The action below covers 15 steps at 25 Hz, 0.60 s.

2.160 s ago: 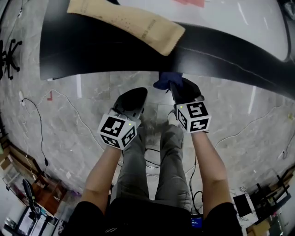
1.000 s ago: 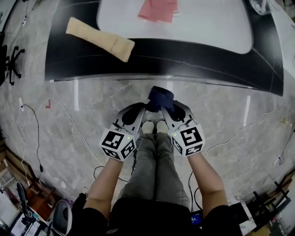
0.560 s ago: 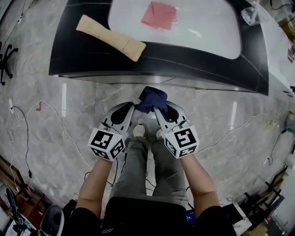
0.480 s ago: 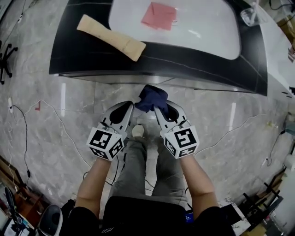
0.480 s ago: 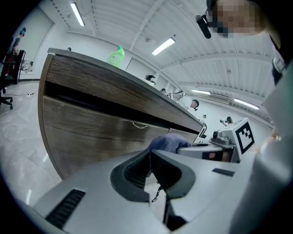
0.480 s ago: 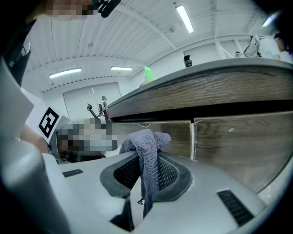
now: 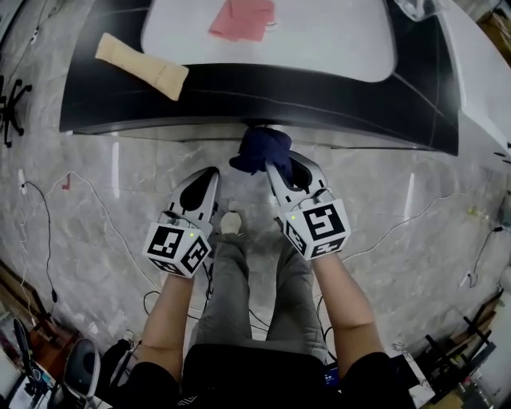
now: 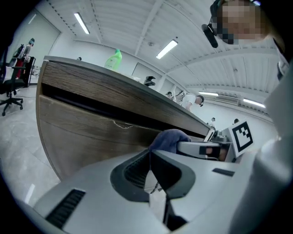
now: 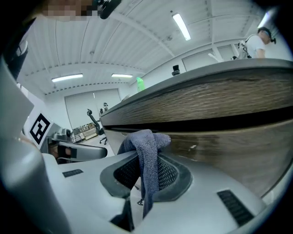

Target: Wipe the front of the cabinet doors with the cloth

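Farthest left, a beige pad (image 7: 140, 65) lay on the black countertop (image 7: 319, 92). A pink cloth (image 7: 242, 17) rested further in on the white panel (image 7: 335, 36). Below the counter's edge, the left gripper (image 7: 211, 173) pointed toward the cabinet, held over the grey stone floor (image 7: 96, 208). Its jaws were pressed together with nothing between them. From its own camera the wood-grain cabinet door (image 8: 82, 132) ran beneath a dark gap under the counter, and a green bottle (image 8: 113, 59) stood on top.

Just right of that gripper, the dark blue cloth (image 7: 259, 149) was bunched at the counter's front edge. It sat close to the cabinet front, but no view showed whether it touched the door. The right gripper (image 7: 281, 172) had its jaws clamped on the cloth. The fabric was folded over the jaw tips, with a strip hanging down between them. The two grippers sat side by side, near each other, above the person's legs (image 7: 255, 295). Thin cables (image 7: 415, 228) trailed across the floor on either side.
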{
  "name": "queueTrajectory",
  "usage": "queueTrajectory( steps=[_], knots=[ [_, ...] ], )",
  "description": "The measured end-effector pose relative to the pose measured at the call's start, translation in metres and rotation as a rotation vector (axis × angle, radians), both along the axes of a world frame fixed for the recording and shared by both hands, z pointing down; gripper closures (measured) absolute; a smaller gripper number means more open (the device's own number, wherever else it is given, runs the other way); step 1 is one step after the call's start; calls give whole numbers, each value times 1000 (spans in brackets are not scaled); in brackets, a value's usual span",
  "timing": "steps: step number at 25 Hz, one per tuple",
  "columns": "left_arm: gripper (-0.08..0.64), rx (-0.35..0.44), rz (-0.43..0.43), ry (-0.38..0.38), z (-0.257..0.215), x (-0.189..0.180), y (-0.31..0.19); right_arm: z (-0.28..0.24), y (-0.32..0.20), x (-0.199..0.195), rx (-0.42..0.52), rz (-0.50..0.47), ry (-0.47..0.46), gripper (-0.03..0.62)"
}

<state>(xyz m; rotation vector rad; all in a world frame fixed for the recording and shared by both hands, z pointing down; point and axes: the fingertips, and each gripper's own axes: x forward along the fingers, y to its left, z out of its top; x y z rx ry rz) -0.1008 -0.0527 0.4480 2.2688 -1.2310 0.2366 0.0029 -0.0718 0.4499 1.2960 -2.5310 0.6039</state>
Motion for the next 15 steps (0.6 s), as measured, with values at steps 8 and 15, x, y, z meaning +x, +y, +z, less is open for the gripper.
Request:
queueTrajectory(
  steps=[8,15],
  knots=[
    [543,7,56,10,-2,83,1,0,-6,69,8,11,0,522],
    [543,2,114,0,5,146,0,7,5,136,-17,60,0,522]
  ],
)
